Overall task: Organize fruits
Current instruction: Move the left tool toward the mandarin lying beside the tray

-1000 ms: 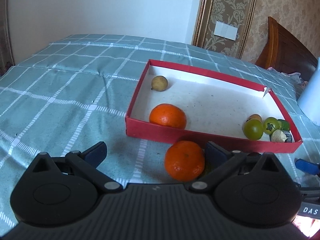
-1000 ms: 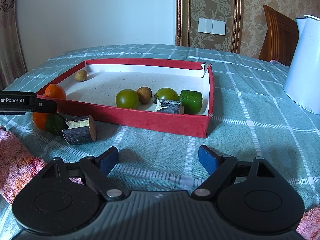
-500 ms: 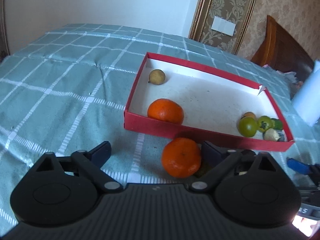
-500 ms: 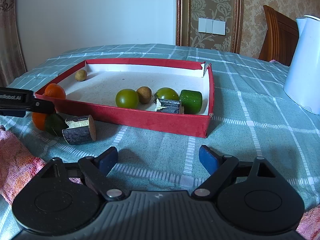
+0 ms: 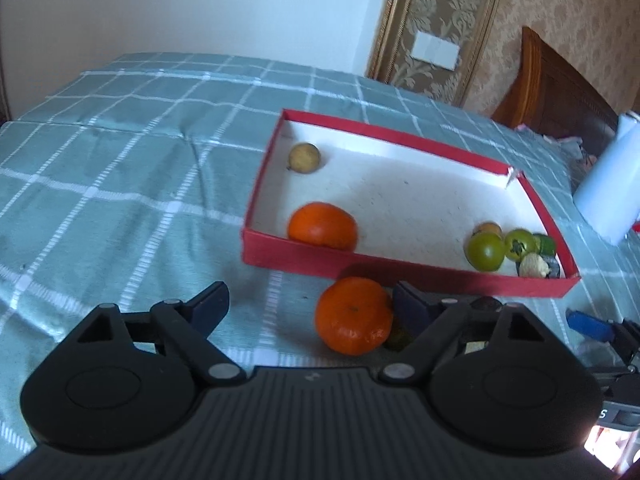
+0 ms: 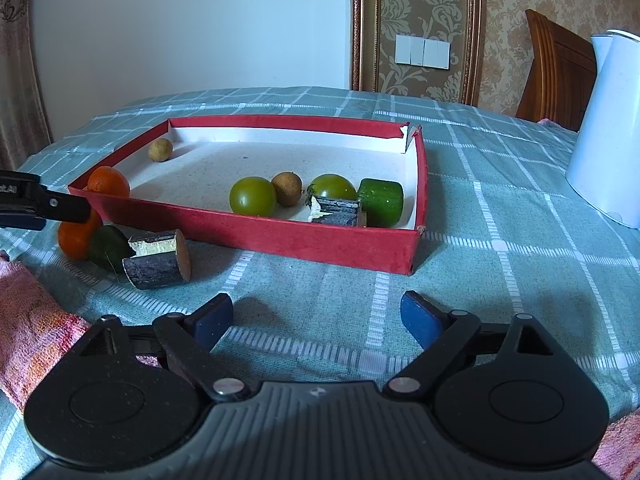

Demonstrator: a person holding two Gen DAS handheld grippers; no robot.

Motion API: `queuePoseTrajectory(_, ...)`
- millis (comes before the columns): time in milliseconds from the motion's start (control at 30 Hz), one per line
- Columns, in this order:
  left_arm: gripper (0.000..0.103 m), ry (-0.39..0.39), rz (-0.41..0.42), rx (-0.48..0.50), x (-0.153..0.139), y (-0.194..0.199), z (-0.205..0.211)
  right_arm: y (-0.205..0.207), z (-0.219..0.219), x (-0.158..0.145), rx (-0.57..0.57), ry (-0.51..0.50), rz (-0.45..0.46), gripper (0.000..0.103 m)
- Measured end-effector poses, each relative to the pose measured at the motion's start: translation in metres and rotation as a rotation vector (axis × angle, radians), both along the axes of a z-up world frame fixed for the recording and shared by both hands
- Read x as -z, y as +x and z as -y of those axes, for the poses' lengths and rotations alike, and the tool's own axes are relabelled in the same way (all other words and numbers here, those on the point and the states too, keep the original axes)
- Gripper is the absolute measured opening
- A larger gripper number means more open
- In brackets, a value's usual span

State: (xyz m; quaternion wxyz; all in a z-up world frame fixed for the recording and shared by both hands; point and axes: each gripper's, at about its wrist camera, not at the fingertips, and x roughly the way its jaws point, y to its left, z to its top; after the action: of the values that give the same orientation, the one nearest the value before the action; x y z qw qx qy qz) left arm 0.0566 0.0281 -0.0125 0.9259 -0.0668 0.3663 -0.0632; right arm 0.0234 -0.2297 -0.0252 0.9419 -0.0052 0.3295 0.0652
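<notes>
A red tray (image 5: 316, 259) (image 6: 320, 240) lies on the checked cloth. It holds an orange (image 5: 322, 225) (image 6: 109, 182), a small brown fruit (image 5: 305, 157) (image 6: 160, 149), green tomatoes (image 5: 485, 250) (image 6: 253, 197), another brown fruit (image 6: 286, 188), a green block (image 6: 381, 202) and a bark piece (image 6: 335, 211). A second orange (image 5: 353, 315) (image 6: 76, 237) lies outside the tray's near wall, beside a dark green fruit (image 6: 107, 246) and a bark log (image 6: 160, 259). My left gripper (image 5: 310, 306) is open, its right finger (image 5: 412, 308) next to this orange. My right gripper (image 6: 316, 314) is open and empty over the cloth.
A white kettle (image 6: 608, 128) (image 5: 608, 184) stands right of the tray. A pink towel (image 6: 32, 320) lies at the near left. A wooden chair back (image 6: 556, 80) and a wall switch (image 6: 423, 51) are behind the table.
The left gripper has risen and tilted down, so the tray and the outside orange sit lower and farther in view. The right gripper has barely moved.
</notes>
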Motion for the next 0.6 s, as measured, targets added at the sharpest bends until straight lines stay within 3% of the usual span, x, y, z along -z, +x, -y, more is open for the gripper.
queuePoseTrajectory(233, 0.087, 0.056, 0.003, 0.055, 0.0002, -0.0033, 0.0073, 0.0002, -0.0001, -0.0002, 0.000, 0.000, 0.000, 0.092)
queuePoseTrajectory(367, 0.088, 0.112, 0.033, 0.174, -0.0014, -0.0046, 0.0043, 0.0001, 0.0000, -0.0001, 0.000, -0.001, -0.001, 0.092)
queuePoseTrajectory(467, 0.085, 0.096, 0.036, 0.229, -0.0001, 0.0012, -0.0001, 0.0003, -0.0001, -0.0002, 0.000, -0.001, -0.001, 0.093)
queuePoseTrajectory(600, 0.061, 0.098, 0.053, 0.316, -0.0043, -0.0043, 0.0005, 0.0002, 0.0001, 0.0000, 0.000, -0.001, -0.001, 0.093)
